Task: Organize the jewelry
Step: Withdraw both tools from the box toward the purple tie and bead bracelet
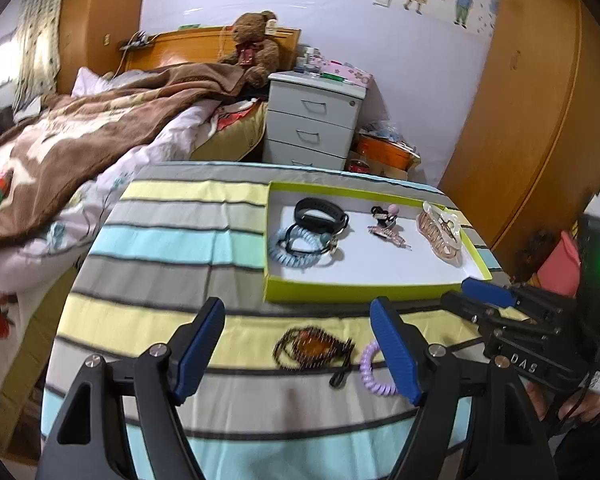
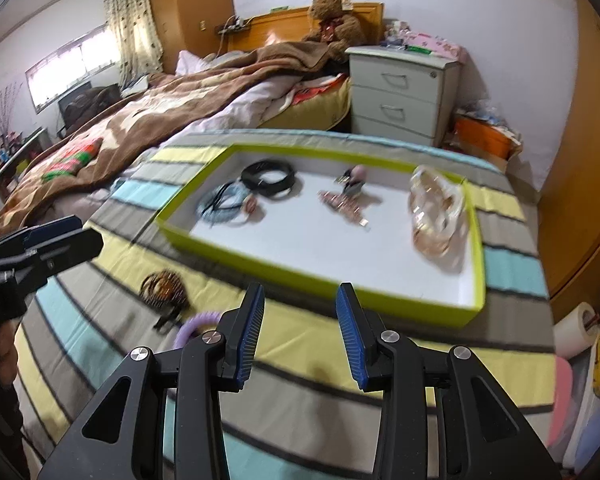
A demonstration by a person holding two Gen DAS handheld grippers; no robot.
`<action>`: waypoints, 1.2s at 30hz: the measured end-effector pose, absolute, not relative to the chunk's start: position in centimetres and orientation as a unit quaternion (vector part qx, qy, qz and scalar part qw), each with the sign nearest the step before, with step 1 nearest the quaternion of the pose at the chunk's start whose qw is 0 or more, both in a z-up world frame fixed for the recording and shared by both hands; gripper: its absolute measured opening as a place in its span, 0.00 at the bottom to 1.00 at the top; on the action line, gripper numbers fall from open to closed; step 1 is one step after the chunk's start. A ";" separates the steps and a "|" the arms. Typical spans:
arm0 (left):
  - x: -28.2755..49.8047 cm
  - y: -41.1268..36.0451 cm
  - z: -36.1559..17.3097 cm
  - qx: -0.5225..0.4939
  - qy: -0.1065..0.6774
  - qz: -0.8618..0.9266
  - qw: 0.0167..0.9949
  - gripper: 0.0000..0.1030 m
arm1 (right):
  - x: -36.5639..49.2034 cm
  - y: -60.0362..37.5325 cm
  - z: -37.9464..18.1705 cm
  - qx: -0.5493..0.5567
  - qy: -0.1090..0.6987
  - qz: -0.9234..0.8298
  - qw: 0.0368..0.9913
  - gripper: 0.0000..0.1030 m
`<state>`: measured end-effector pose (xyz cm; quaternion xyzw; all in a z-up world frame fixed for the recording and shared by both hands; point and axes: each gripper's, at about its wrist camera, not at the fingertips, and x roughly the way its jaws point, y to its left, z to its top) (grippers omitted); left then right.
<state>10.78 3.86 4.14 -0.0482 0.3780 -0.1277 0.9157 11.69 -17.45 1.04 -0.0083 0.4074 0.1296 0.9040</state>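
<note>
Left wrist view: left gripper (image 1: 298, 344) jaws wide apart, nothing between the pads, hovering over the striped cloth (image 1: 172, 240). Between the fingers, on the cloth, lie a brown claw clip (image 1: 314, 346) and a purple coil hair tie (image 1: 370, 364), the tie running just behind the right-hand pad (image 1: 396, 350). Beyond them the green-rimmed tray (image 1: 364, 292) holds a black band (image 1: 320, 214) over a light-blue coil tie (image 1: 296, 246), a small clip with a pink ball (image 1: 388, 224) and a pale pink claw clip (image 1: 440, 232). Only this view shows the right gripper (image 1: 488, 298) from the side, near the tray's front right corner, with fingers of a hand (image 1: 580, 408) under it (jaw gap not readable from here). Bed, teddy bear (image 1: 256, 46) and drawer unit (image 1: 312, 120) behind. Right wrist view: right gripper (image 2: 300, 328) jaws partly apart, empty, above the cloth just short of the tray (image 2: 320, 280). Tray contents look blurred. Brown claw clip (image 2: 162, 286) sits off to the left, the purple tie (image 2: 194, 326) partly hidden behind the left pad (image 2: 250, 334). Left gripper (image 2: 40, 248) enters at the left edge. This view alone shows a window with curtain (image 2: 132, 36) and a paper roll (image 2: 576, 328) at right.
</note>
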 end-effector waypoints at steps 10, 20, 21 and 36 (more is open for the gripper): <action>8.3 7.3 2.4 -0.077 0.385 -0.109 0.913 0.76 | 10.9 -15.5 -1.1 -0.020 0.434 0.146 0.889 0.39; 7.5 9.1 1.0 -0.090 0.396 -0.105 0.908 0.77 | 11.1 -13.4 -2.4 -0.050 0.452 0.154 0.877 0.49; 7.5 9.2 1.0 -0.091 0.396 -0.106 0.908 0.77 | 11.2 -13.3 -2.6 -0.052 0.454 0.152 0.876 0.49; 7.6 9.7 -0.1 -0.113 0.408 -0.117 0.898 0.77 | 11.0 -12.4 -2.8 -0.070 0.450 0.133 0.880 0.37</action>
